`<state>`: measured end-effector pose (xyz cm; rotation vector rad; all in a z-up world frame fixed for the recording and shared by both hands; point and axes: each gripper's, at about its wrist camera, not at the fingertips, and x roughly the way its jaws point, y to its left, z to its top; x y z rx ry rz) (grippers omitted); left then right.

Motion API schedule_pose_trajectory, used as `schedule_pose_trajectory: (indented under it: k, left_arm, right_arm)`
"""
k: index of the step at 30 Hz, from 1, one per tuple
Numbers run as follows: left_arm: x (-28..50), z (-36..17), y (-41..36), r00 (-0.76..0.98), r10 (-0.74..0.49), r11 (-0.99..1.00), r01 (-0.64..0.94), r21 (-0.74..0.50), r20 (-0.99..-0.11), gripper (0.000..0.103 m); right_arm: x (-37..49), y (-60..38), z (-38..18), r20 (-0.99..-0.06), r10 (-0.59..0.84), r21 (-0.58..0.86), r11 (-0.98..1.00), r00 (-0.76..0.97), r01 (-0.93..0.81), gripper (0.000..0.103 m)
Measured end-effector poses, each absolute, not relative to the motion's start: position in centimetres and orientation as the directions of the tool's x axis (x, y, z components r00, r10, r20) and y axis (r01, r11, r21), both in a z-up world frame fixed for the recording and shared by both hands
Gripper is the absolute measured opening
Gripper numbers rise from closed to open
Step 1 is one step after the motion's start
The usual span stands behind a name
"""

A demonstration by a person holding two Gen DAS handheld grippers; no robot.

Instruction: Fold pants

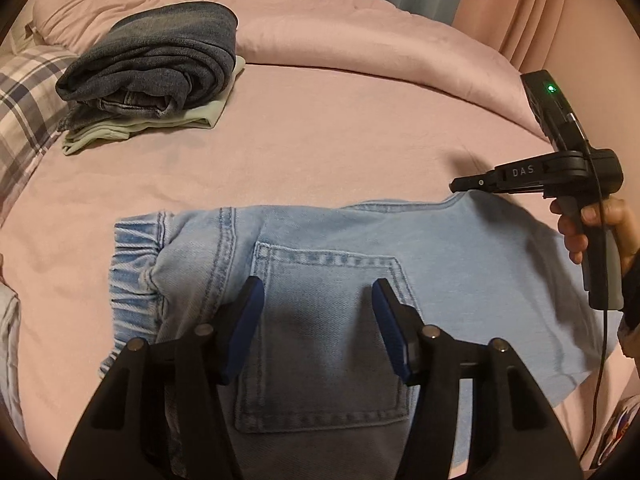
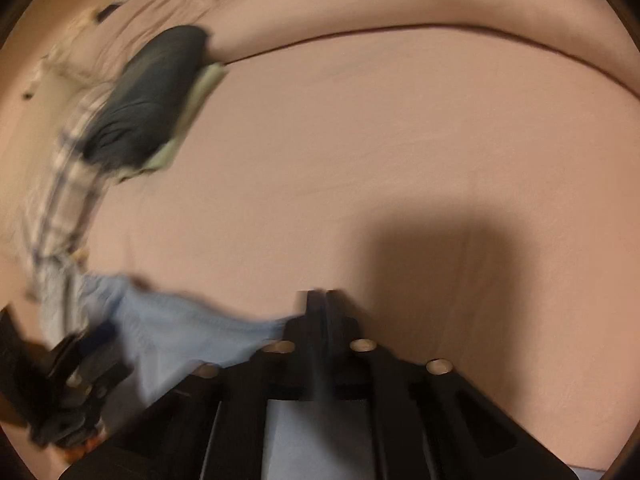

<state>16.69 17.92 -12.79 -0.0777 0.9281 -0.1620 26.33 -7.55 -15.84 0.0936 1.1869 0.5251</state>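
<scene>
Bed: pink sheet [image 1: 320, 128] carries everything; rolled pink duvet [image 1: 360, 28] along the far side, curtains behind it
Finished stack: dark folded jeans [image 1: 160, 52] on a pale green garment [image 1: 200, 116], far left, well apart from the work
Pants: light blue denim pants [image 1: 328, 280] lie flat and folded short, long axis running left to right across the left wrist view; elastic waistband [image 1: 132, 272] at the left end, back pocket [image 1: 328, 320] facing up
Left gripper [image 1: 318, 292]: jaws apart, nothing between them, hovering directly over the pocket; judged the nearer tool for the next fold
Right gripper [image 1: 454, 187]: jaws clenched together, tip at the far right corner of the denim; whether cloth is pinched cannot be told
Right wrist view: blurred
</scene>
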Motion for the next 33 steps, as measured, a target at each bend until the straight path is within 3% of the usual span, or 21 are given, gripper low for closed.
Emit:
schedule_pose_trajectory:
  k: [9,11,14,15,17,19,25,28,33]
  left_arm:
    - [17.9,-10.6,17.8,0.645,-0.202,0.979,0.119,-0.165,-0.736,0.074]
    - [19.0,-12.0,17.6,0.617,-0.139,0.99,0.095,-0.102,-0.774,0.076]
    - [19.9,-14.8,17.4,0.562,-0.084,0.995,0.087,-0.042,-0.823,0.076]
    - [19.7,-14.6,16.8,0.574,-0.058,0.995,0.096,-0.003,-0.817,0.076]
    - [19.3,-14.2,16.2,0.57,-0.028,0.995,0.09,0.029,-0.821,0.077]
    - [18.8,-13.5,16.0,0.566,-0.024,0.997,0.071,0.02,-0.824,0.078]
    - [15.8,-11.6,13.7,0.555,-0.218,0.976,0.102,-0.195,-0.803,0.081]
    - [14.6,-11.5,10.7,0.511,-0.335,0.942,0.156,-0.299,-0.791,0.081]
    - [13.7,-11.6,3.7,0.398,-0.516,0.856,0.269,-0.442,-0.758,0.081]
  right_arm:
    - [18.4,-10.7,-10.7,-0.732,0.549,0.369,0.818,0.405,-0.442,0.005]
    - [16.4,-10.6,-12.0,-0.754,0.538,0.358,0.818,0.377,-0.45,0.014]
    - [14.4,-10.6,-16.1,-0.855,0.403,0.257,0.876,0.327,-0.408,0.021]
    - [13.2,-11.3,-16.1,-0.83,0.428,0.273,0.871,0.357,-0.409,0.022]
    - [10.8,-13.0,-15.5,-0.811,0.471,0.319,0.854,0.348,-0.411,0.035]
    - [8.4,-15.8,-14.7,-0.787,0.501,0.367,0.849,0.36,-0.381,0.038]
    - [1.9,-28.6,-12.4,-0.744,0.421,0.437,0.894,0.519,-0.098,0.039]
    - [-2.0,-35.7,-11.9,-0.691,0.387,0.538,0.839,0.611,0.077,0.045]
    - [-7.1,-41.6,-13.3,-0.67,0.304,0.614,0.74,0.678,0.275,0.046]
